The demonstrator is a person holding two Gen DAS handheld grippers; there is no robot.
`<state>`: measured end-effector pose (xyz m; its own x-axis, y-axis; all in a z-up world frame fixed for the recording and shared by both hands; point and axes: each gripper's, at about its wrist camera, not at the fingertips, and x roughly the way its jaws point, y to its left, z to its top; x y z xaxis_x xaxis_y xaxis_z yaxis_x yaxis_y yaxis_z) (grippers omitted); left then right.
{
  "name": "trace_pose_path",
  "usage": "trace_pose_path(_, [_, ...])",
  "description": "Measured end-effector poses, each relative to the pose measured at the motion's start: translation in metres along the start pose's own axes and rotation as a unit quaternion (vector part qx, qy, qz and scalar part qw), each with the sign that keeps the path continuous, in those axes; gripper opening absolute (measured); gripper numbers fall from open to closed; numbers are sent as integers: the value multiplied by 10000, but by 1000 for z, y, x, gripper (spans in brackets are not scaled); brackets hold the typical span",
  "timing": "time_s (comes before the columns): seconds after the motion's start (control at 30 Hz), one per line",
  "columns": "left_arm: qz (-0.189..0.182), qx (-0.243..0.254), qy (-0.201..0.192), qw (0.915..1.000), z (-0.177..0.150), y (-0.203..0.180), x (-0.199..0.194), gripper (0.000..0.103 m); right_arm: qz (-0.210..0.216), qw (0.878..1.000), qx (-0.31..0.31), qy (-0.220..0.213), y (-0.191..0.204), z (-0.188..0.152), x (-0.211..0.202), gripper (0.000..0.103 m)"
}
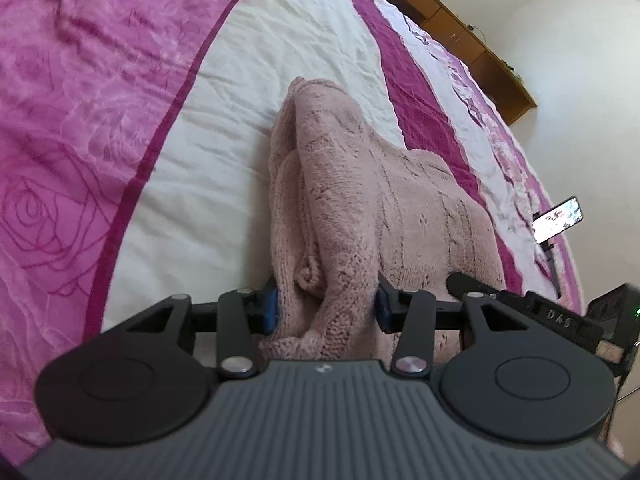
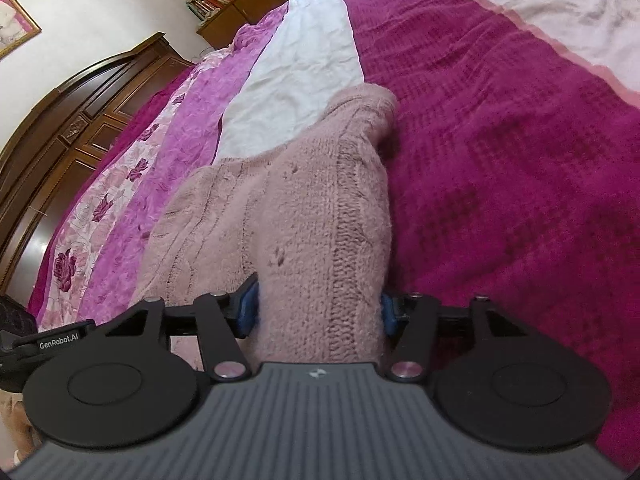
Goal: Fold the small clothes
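A dusty-pink knitted sweater lies partly folded on the bed, its far end bunched toward the white stripe. My left gripper is shut on a thick roll of the sweater's near edge, blue pads pressing either side. In the right wrist view the same sweater stretches away from me, and my right gripper is shut on its near edge too, the knit filling the gap between the pads. The other gripper's black body shows at the right of the left wrist view.
The bedspread has pink rose-print, white and magenta stripes. A phone on a stand sits at the bed's right edge. A wooden headboard, shelves and white walls surround the bed.
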<state>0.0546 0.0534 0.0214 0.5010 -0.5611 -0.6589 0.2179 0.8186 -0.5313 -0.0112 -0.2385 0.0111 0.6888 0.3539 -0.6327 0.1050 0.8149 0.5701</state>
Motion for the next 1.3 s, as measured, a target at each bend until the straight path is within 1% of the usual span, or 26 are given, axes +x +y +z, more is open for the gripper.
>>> trace_pose_path(0.1, [245, 398, -105, 9989, -5, -12, -9, 48, -127, 9997, -206, -78, 7, 1, -11, 66])
trace_pose_path(0.2, [505, 758, -218, 9956, -7, -24, -18, 48, -267, 9987, -383, -184, 15, -2, -24, 67])
trace_pose_path(0.27, [701, 959, -279, 9925, -8, -32, -24, 47, -353, 9976, -520, -274, 19, -5, -32, 68])
trace_pose_path(0.37, [947, 1127, -370, 9884, -12, -40, -32, 50, -435, 9953, -749, -440, 27, -12, -47, 72])
trace_pose_path(0.43, [1109, 1177, -421, 9859, -14, -45, -37, 56, -473, 9935, -884, -548, 33, -16, -57, 78])
trace_pose_path(0.5, [1303, 1200, -486, 9830, -19, -49, -42, 70, -540, 9910, -1041, -645, 39, -21, -64, 82])
trace_pose_path(0.57, [1506, 1246, -561, 9791, -24, -52, -46, 73, -608, 9881, -1212, -728, 45, -29, -71, 85])
trace_pose_path(0.67, [1681, 1334, -576, 9750, -34, -57, -48, 73, -638, 9853, -1388, -767, 51, -41, -77, 87])
trace_pose_path(0.83, [1800, 1333, -422, 9737, -52, -60, -44, 74, -728, 9814, -1574, -825, 58, -62, -83, 90])
trace_pose_path(0.97, [1912, 1378, -281, 9714, -68, -63, -35, 74, -816, 9799, -1584, -891, 58, -77, -86, 92])
trace_pose_path(1.2, [2236, 1448, -156, 9637, -84, -67, -18, 74, -1039, 9796, -1562, -714, 52, -95, -76, 94])
trace_pose_path(1.3, [2287, 1414, -87, 9631, -89, -66, -14, 74, -1097, 9800, -1526, -660, 49, -97, -71, 94])
